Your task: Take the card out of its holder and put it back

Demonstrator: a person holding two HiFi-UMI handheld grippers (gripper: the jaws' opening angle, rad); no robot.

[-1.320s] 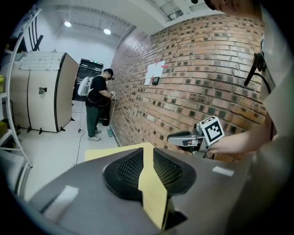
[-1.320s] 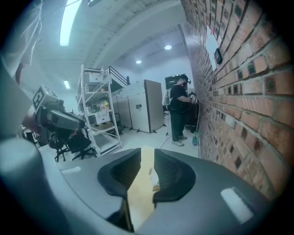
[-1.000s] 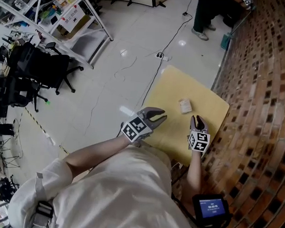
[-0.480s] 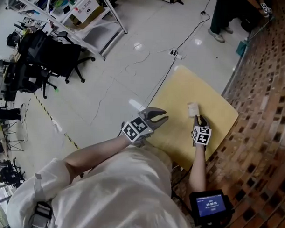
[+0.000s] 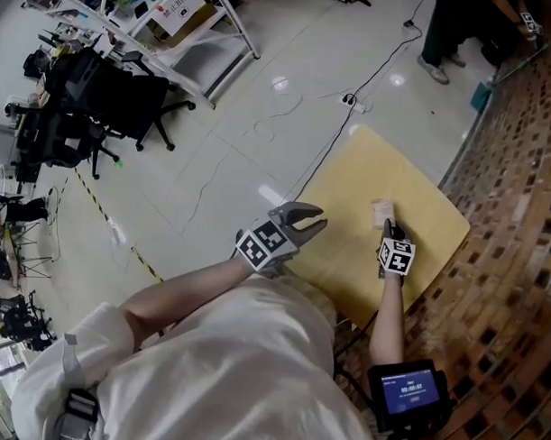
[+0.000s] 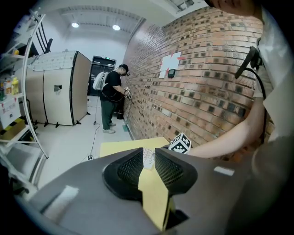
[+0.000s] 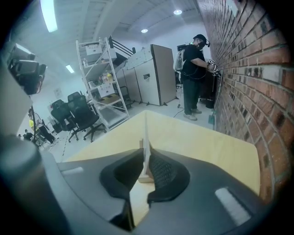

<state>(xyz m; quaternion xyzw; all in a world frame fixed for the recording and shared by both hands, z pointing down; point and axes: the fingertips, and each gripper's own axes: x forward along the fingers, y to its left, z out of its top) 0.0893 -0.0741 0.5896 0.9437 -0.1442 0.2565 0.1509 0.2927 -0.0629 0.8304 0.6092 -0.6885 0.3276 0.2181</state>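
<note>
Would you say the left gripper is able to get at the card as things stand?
Probably yes: only bare table lies between the left gripper and the card, though the right gripper, its jaws having just closed further, straddles it.

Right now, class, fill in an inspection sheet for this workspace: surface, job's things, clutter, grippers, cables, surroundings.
Surface: yellow table, bare apart from the job's things.
Job's things: card upright in its holder on the table.
Clutter: nothing seen on the table.
Grippers: right gripper has its jaws either side of the card; they have just been closing and are not plainly clamped. Left gripper is open and empty, at the table's near edge.
Cables: one cable runs across the floor towards the table.
Surroundings: brick wall, shelf rack, chairs, a person standing by the wall.
</note>
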